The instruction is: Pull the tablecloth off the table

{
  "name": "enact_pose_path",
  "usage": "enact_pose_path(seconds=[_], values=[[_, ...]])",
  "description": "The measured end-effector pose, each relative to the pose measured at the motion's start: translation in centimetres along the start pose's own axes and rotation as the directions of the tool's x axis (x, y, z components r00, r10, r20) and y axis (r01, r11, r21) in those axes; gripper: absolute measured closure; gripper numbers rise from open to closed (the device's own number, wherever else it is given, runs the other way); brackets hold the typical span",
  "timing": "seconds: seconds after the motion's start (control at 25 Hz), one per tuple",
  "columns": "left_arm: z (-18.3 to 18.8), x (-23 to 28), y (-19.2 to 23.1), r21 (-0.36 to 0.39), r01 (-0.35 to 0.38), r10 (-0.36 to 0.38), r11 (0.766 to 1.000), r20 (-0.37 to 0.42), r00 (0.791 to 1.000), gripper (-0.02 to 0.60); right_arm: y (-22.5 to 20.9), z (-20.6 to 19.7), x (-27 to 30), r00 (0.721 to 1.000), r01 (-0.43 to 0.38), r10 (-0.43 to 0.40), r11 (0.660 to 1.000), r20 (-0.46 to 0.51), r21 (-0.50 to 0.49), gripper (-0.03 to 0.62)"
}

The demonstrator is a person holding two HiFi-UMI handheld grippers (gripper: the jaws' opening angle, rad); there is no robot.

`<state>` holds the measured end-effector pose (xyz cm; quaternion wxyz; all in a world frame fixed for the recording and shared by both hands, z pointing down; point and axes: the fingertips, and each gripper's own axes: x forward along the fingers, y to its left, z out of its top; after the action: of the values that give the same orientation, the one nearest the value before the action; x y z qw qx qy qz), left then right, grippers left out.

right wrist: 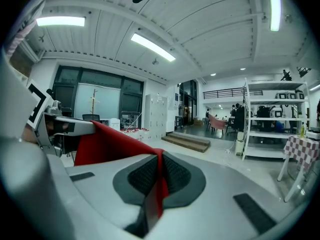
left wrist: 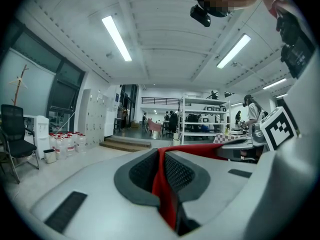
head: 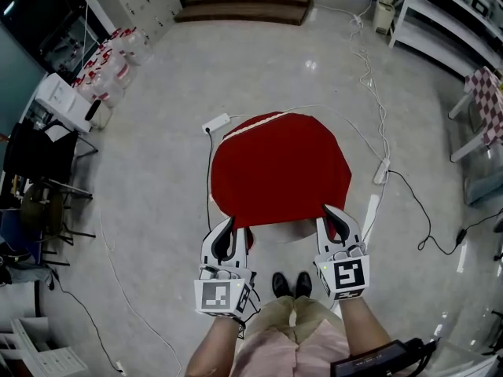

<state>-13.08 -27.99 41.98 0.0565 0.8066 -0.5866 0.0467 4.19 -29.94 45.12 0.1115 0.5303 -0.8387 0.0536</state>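
A red tablecloth [head: 279,167] drapes a small table that it hides almost wholly, in the middle of the head view. My left gripper [head: 231,226] is shut on the cloth's near left edge, and my right gripper [head: 331,215] is shut on its near right edge. In the left gripper view a red fold [left wrist: 163,184] is pinched between the dark pads of the left gripper [left wrist: 161,158]. In the right gripper view the cloth [right wrist: 107,144] stretches away to the left from the closed jaws of the right gripper [right wrist: 160,160]. Both grippers point almost level.
The person's black shoes [head: 291,284] stand just short of the table. Power strips [head: 216,122] and cables [head: 382,171] lie on the floor around it. Chairs [head: 39,203] stand at the left, white shelving [head: 440,14] and a checkered table [head: 489,100] at the right.
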Motion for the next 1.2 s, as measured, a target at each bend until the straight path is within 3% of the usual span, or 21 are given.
enact_pose_path(seconds=[1.2], values=[[10.4,-5.0,-1.3,0.038,-0.017,0.01,0.999,0.161,0.987,0.535,1.2,10.3,-5.6,0.988,-0.007,0.014,0.999,0.157,-0.045,0.571]])
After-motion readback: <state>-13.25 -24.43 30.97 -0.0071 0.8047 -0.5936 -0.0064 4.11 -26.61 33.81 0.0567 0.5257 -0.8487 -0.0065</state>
